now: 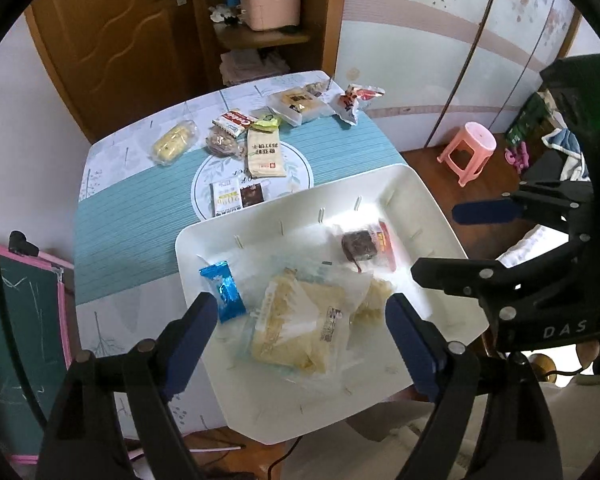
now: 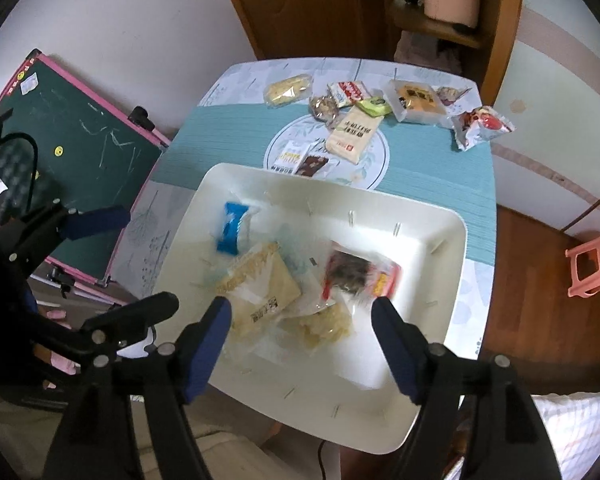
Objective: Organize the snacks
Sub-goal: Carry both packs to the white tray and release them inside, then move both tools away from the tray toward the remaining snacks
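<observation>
Both grippers are held open over the white tray [image 1: 428, 196], nothing between the pads. Left gripper [image 1: 300, 320] hangs above a clear-wrapped yellow pastry [image 1: 296, 320]; right gripper [image 2: 302, 322] above a second pastry pack [image 2: 260, 280] and the red-wrapped dark cake [image 2: 350, 272], which is blurred. A blue candy wrapper [image 1: 224, 290] lies at the tray's left. Packs are judged light, soft and crinkly, film slippery, contents crushable; a hold across the sealed ends is advised. Pastry's long axis runs near-to-far, slightly tilted. Unsorted snacks are seen on the far table [image 1: 112, 220]: a cracker pack [image 1: 265, 152], long axis near-to-far, and a tan boxed snack [image 1: 300, 106].
</observation>
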Available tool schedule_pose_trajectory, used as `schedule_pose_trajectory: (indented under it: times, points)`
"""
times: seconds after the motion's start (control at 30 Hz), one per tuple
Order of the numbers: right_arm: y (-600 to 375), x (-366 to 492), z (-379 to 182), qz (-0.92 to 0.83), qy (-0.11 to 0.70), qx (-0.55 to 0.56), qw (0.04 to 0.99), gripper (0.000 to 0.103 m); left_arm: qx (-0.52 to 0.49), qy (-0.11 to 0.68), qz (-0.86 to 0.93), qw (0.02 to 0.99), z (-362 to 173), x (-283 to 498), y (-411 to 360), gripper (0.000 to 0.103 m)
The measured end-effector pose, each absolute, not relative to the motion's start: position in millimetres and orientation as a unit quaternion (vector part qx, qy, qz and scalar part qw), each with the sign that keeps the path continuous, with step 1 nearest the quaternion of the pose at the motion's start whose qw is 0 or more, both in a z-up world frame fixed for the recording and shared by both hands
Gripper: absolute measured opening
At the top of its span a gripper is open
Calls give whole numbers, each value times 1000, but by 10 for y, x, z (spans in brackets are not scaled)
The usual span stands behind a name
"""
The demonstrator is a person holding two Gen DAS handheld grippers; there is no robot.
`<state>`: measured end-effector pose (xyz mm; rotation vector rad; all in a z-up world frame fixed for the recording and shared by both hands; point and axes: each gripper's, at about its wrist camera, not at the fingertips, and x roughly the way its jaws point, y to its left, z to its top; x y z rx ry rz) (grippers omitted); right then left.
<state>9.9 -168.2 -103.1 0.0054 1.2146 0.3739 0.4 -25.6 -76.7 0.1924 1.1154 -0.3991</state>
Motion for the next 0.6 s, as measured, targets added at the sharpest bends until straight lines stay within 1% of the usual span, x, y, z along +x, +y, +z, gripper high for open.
schedule_pose_trajectory:
  times: [0.33, 0.6]
  points:
    - [-1736, 19, -902, 166, 543, 14, 823, 73, 85, 479, -185, 854, -577, -73, -250, 85]
    - [-1793, -44, -865, 162, 538, 36, 827, 73, 82, 471, -171, 861, -504, -127, -231, 85]
